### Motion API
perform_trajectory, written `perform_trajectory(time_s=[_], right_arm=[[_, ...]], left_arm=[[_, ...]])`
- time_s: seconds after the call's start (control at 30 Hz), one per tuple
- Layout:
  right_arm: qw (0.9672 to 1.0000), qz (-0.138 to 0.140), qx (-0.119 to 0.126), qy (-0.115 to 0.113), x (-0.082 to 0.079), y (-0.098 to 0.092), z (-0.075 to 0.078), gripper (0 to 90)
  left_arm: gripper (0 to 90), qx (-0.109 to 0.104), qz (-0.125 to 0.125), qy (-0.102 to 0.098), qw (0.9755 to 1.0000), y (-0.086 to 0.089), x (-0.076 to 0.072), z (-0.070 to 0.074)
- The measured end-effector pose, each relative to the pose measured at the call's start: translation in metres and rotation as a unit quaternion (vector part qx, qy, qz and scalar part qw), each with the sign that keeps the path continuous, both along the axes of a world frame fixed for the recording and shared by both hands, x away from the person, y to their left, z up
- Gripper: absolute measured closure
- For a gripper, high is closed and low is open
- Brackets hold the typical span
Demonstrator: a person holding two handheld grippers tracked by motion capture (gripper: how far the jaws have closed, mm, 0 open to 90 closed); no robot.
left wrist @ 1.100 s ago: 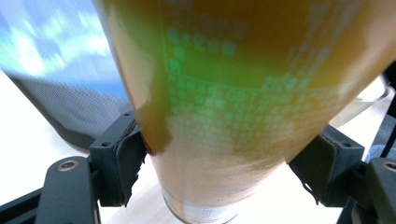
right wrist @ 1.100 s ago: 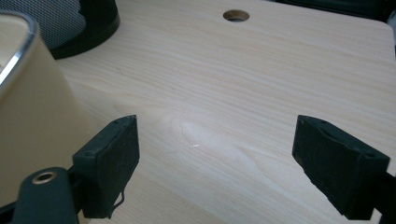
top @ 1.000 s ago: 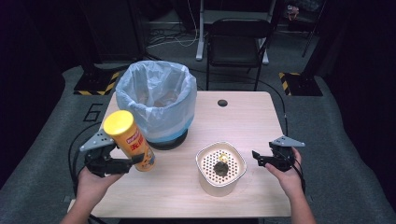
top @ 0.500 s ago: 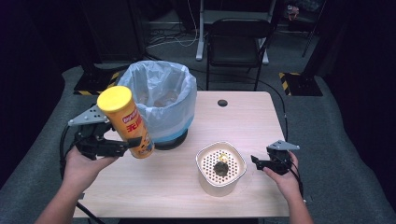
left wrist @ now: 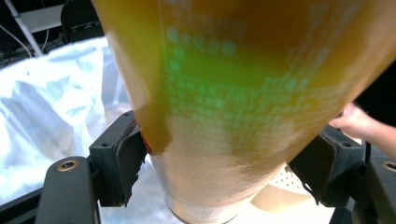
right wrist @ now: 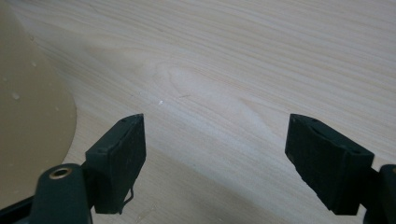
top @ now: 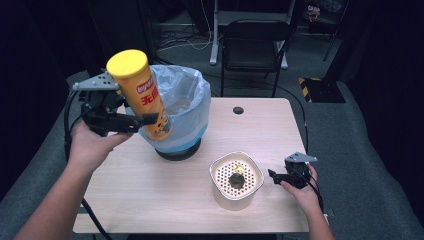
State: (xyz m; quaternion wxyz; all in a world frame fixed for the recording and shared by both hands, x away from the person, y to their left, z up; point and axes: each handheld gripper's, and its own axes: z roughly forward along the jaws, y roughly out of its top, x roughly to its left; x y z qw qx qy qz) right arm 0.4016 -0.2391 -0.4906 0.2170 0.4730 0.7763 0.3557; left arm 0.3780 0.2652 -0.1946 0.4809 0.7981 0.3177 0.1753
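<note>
A tall orange chip can [top: 142, 92] with a yellow lid is up in the air, tilted, in front of the bagged bin [top: 192, 100]. My left gripper [top: 150, 120] is shut on its lower part. In the left gripper view both pads [left wrist: 128, 158] press the can [left wrist: 233, 116] from either side. My right gripper [top: 274, 176] rests low over the table, right of a cream container [top: 220, 170]. The right gripper [right wrist: 215, 154] stands open; its jaws have just been closing a little, with bare wood between them.
The cream container has a perforated top with a dark lump on it; its wall [right wrist: 28, 116] is at the left of the right gripper view. The wooden table [top: 150, 190] has a small round hole [top: 238, 110]. A black chair [top: 255, 45] stands behind it.
My left gripper has lifted the chip can off the table, up and to the left, level with the bin's rim. The right hand has shifted slightly toward the near edge.
</note>
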Motion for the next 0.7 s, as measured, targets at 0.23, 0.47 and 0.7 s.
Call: perform_trajectory(time_s=[0.23, 0.47, 0.7], right_arm=[[0.9999, 0.007, -0.010, 0.004, 0.002, -0.002, -0.002, 20.0], [0.9999, 0.006, -0.010, 0.003, 0.002, -0.001, -0.004, 20.0], [0.9999, 0.008, -0.006, 0.006, 0.004, -0.001, -0.006, 20.0]], left_arm=[[24.0, 0.010, 0.025, -0.002, 0.9996, -0.008, 0.031, 0.012], [23.9, -0.001, 0.059, -0.006, 0.9982, -0.010, 0.072, 0.004], [23.9, 0.001, 0.083, 0.005, 0.9965, -0.018, 0.102, -0.021]])
